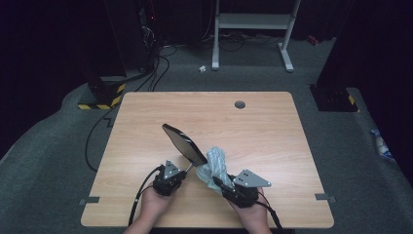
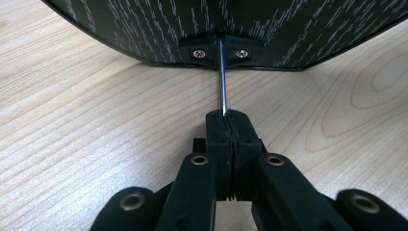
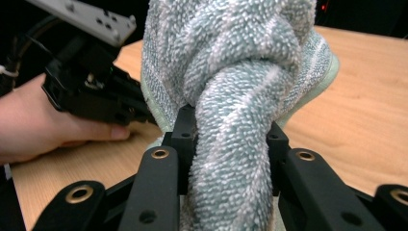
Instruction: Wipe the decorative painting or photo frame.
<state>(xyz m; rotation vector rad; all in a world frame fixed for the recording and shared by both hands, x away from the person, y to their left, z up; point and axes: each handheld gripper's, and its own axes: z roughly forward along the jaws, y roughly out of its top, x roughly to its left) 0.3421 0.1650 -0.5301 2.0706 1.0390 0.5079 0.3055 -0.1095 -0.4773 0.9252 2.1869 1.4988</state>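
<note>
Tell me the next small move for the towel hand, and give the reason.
Probably bring the right gripper leftward until the towel meets the mirror's face. The towel is bunched in its jaws right beside the mirror, and the left gripper holds the mirror up by its thin metal stem, tilted above the table.

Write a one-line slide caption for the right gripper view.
Right gripper clamps a twisted pale green-grey terry cloth above the light wooden table.

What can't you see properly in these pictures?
- Glass face of the black oval mirror: the high view sees it edge-on and dark; the left gripper view gets its patterned back.
- Lower end of the grey-green terry cloth: the right tool covers it.
- Thin metal stem's base: inside the left tool.
</note>
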